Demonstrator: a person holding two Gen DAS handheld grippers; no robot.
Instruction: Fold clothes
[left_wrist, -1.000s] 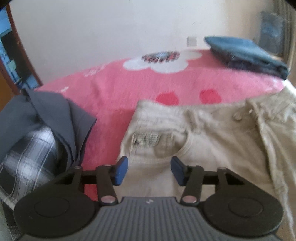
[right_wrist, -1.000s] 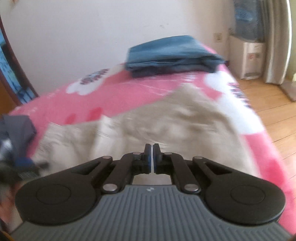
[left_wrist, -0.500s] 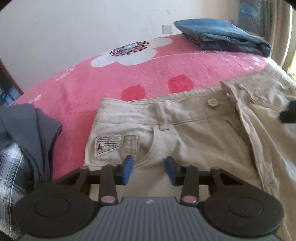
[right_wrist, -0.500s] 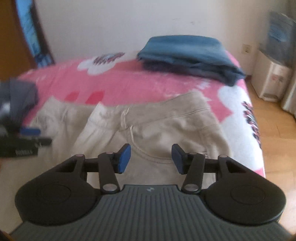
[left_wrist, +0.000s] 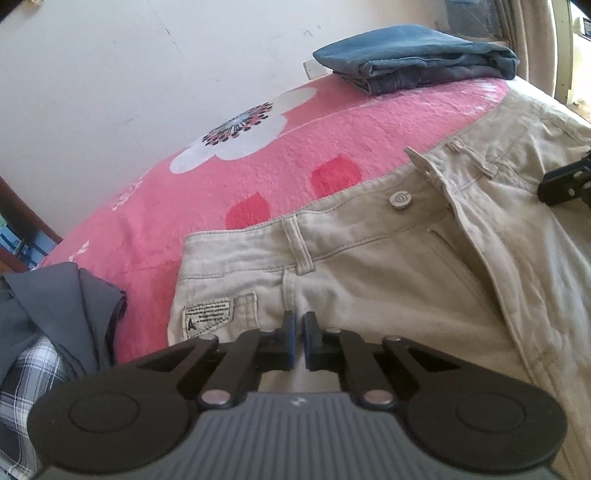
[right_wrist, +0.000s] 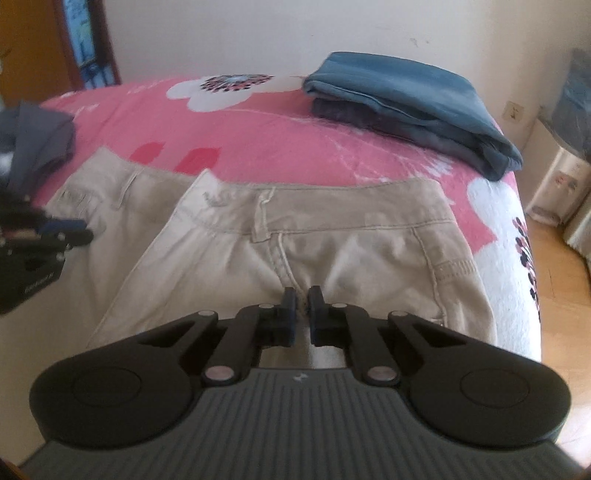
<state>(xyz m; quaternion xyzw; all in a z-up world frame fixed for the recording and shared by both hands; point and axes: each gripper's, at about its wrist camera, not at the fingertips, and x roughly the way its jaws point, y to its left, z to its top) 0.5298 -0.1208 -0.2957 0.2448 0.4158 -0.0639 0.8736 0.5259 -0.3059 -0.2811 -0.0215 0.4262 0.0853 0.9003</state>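
Beige trousers lie flat on the pink blanket, waistband toward the wall, fly open and button showing. In the left wrist view my left gripper sits at the front pocket beside the sewn label, its jaws closing to a narrow slit with beige cloth pinched between the pads. My right gripper is on the trousers below a belt loop, jaws likewise closing on a pinch of fabric. Each gripper shows at the edge of the other's view: the left gripper and the right gripper's body.
A folded stack of blue jeans sits at the far side near the wall. A grey garment and plaid cloth are heaped left of the trousers. The bed edge drops to a wooden floor on the right.
Both grippers stood open half a second ago and have now closed on the trousers. Both have dropped closer to the cloth and rolled. The right one was shut a second ago, then opened.
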